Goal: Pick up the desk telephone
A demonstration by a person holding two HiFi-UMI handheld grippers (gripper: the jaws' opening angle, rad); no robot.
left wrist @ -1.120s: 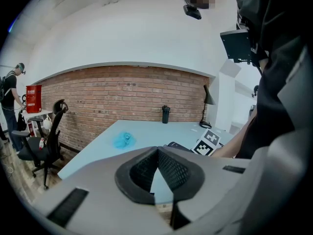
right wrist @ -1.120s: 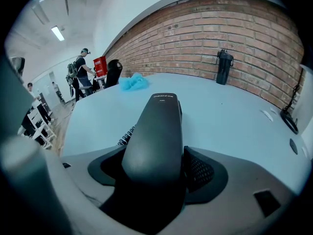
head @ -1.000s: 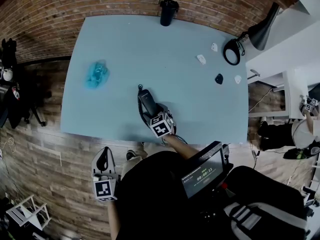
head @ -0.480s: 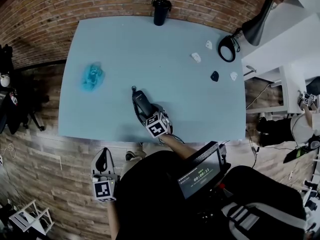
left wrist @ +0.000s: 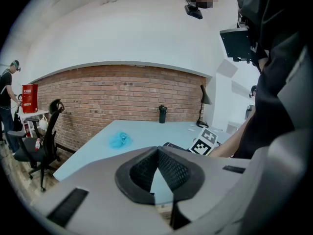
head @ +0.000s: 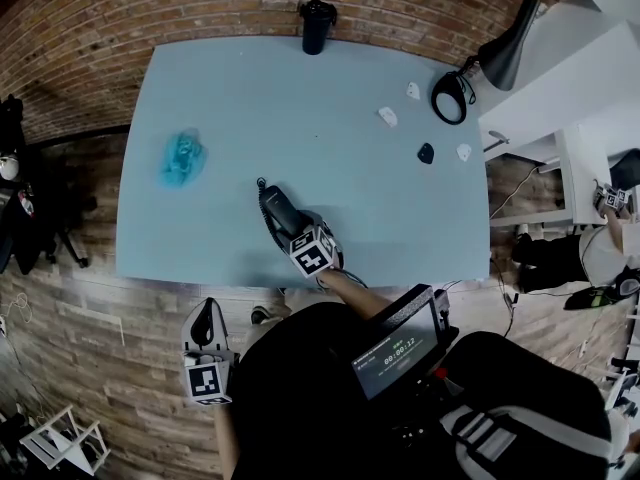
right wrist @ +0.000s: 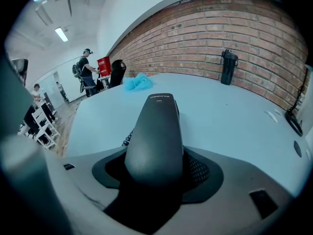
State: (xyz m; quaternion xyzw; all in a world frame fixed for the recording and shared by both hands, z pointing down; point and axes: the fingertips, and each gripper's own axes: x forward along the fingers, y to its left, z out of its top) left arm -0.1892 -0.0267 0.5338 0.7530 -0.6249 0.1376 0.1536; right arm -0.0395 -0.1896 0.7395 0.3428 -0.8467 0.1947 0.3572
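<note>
Bearing telephone (head: pixel 279 208): pale blue table (head: pixel 350 108); brick wall (head: pixel 200 8), plank floor (head: pixel 80 338).

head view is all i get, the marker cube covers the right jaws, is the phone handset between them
observer: yes, the right gripper view shows the black handset lying lengthwise between the jaws of the right gripper, which have just been closing
operator: gripped yet
observer: can't tell, the pads sit close on both sides but contact isn't clear
operator: and the other one
observer: its own view shows the left gripper with jaws tip to tip, nothing between them
</note>
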